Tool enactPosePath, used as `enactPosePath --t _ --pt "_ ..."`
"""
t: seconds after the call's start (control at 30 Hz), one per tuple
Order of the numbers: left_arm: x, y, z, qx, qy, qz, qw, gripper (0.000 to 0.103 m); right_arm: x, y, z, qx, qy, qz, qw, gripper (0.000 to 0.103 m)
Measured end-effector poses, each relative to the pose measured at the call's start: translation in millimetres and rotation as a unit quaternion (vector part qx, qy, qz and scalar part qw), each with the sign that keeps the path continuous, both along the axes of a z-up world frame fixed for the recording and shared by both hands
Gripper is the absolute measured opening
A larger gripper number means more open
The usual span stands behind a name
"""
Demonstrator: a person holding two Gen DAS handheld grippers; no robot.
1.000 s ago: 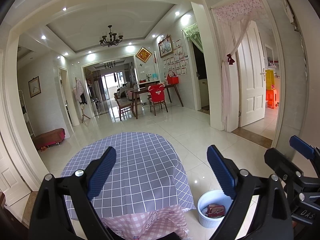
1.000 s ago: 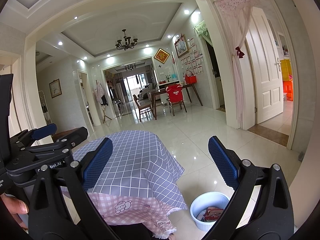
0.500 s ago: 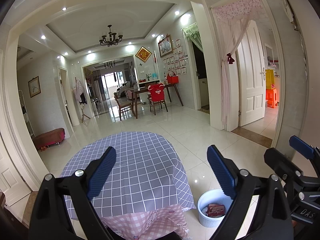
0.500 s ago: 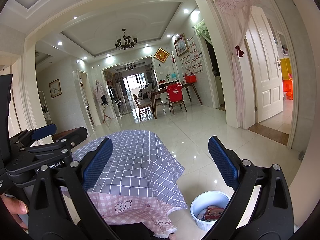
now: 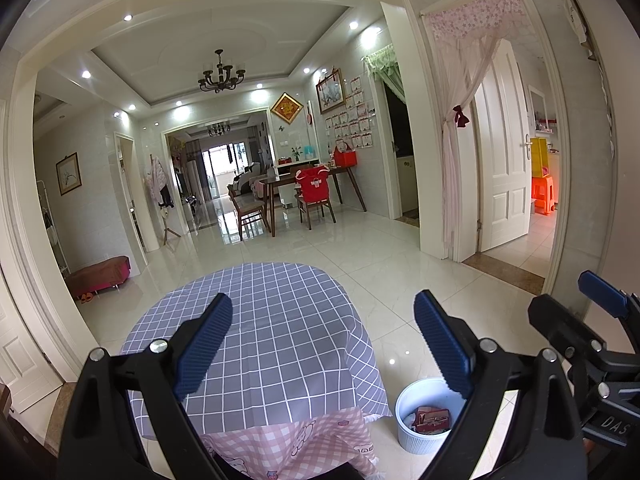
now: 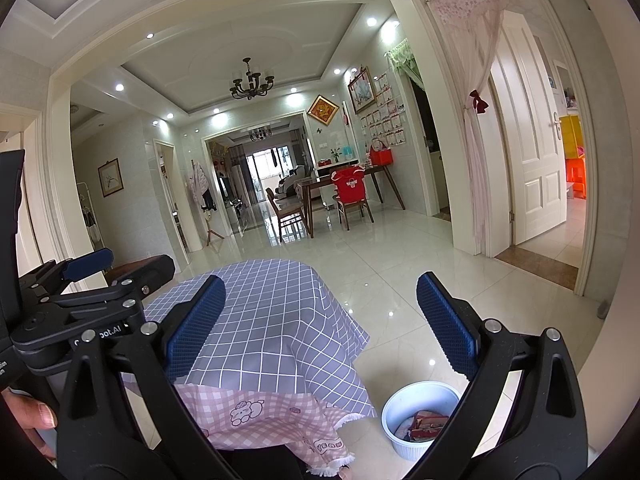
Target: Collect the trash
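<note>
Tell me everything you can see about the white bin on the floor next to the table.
The white bin is a small round tub with no lid and fine vertical ribs on its outer wall, plastic by the look of it. It stands upright on the glossy tiled floor, just right of the table's hanging checked cloth, apparently not touching it. Inside lie some crumpled wrappers, mostly red, well below the rim. Neither gripper touches it.

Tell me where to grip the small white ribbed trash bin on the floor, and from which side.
Grip the white ribbed trash bin by its upper rim, coming from above with one finger inside and one outside. It stands upright and open-topped beside the checked tablecloth; the near right rim looks clearest, since red wrappers lie low inside.
</note>
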State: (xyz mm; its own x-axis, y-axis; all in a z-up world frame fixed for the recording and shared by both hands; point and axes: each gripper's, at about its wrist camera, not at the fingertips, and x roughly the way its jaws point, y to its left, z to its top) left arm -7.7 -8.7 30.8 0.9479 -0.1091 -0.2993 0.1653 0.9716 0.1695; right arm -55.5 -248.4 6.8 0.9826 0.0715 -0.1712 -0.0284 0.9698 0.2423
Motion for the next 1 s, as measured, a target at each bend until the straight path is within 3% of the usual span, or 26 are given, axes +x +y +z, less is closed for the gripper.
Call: enactPosePath --t 0.33,0.67,1.0 --pt "0.0 -0.8 0.4 0.001 0.001 0.000 1.0000 0.090 0.6 3.0 -1.7 0.000 0.001 0.000 1.000 0.094" --pt "0.5 -6.3 -18.2 0.006 0.004 -0.002 1.0000 0.091 2.0 7.5 -11.5 0.004 0.006 0.000 1.000 0.094" --pt "29.0 -2.1 -37.0 0.006 0.022 -0.020 0.9995 0.091 21.4 18.3 -9.4 0.002 0.020 -0.010 1.000 0.094"
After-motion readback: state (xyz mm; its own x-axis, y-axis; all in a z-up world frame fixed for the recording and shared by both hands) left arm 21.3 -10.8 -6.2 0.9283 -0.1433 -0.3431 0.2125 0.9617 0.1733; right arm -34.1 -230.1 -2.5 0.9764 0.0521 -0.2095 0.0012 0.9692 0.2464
